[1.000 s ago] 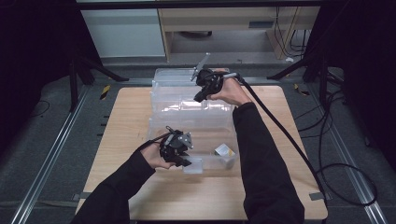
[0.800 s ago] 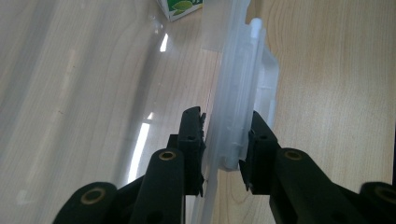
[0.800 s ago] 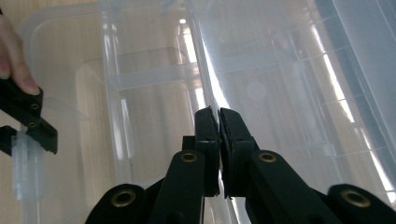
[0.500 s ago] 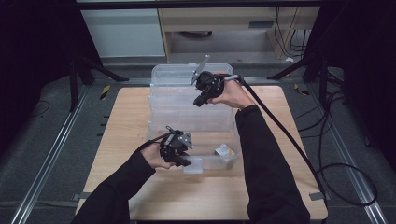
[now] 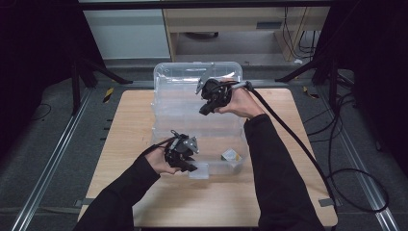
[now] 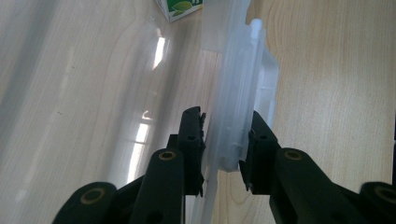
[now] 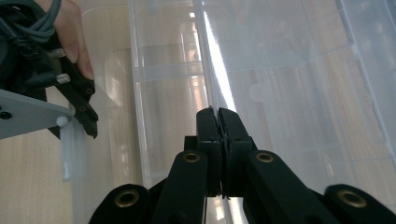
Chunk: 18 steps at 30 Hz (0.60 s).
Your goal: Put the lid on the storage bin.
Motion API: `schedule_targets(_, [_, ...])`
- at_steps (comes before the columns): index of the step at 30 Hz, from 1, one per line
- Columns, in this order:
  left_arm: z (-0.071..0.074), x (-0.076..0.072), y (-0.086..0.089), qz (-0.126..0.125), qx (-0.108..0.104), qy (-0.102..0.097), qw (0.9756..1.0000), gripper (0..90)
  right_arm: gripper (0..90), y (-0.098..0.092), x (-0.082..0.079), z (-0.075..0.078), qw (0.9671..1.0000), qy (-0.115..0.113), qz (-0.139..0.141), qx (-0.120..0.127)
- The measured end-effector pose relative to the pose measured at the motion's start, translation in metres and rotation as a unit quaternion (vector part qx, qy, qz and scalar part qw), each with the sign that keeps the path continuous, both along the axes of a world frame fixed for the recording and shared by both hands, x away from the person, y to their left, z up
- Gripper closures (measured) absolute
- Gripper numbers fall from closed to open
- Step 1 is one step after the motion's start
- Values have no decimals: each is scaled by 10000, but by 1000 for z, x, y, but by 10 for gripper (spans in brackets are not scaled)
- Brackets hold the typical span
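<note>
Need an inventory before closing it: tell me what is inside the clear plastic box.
Inside the clear plastic box, one small white carton with green print lies near its front right corner. The hands and grippers cover parts of the floor, so those stay unchecked.

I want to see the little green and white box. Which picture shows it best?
The high view: the little box lies inside the clear bin, near its front right corner. The left gripper view catches just its corner at the top edge.

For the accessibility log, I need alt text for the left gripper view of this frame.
The left gripper is clamped on the near wall and latch tab of a clear plastic box, one black jaw on each side of it. A wooden table lies beyond, and the corner of a small green-and-white carton shows inside the box.
</note>
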State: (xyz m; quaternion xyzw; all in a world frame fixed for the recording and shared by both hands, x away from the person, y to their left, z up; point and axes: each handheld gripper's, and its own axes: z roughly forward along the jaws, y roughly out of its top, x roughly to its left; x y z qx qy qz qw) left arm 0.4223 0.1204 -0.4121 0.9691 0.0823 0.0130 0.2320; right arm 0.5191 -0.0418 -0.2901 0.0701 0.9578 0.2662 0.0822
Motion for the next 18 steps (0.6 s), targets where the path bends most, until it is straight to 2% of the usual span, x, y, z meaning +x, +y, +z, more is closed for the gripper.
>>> schedule_targets(9, [0, 1, 0, -25, 4, -2, 10000, 719, 889, -1, -12, -2, 10000, -13, 19, 7])
schedule_targets(18, [0, 0, 0, -52, 5, -31, 10000, 719, 896, 2, -29, -4, 9996, 1, 199, -181])
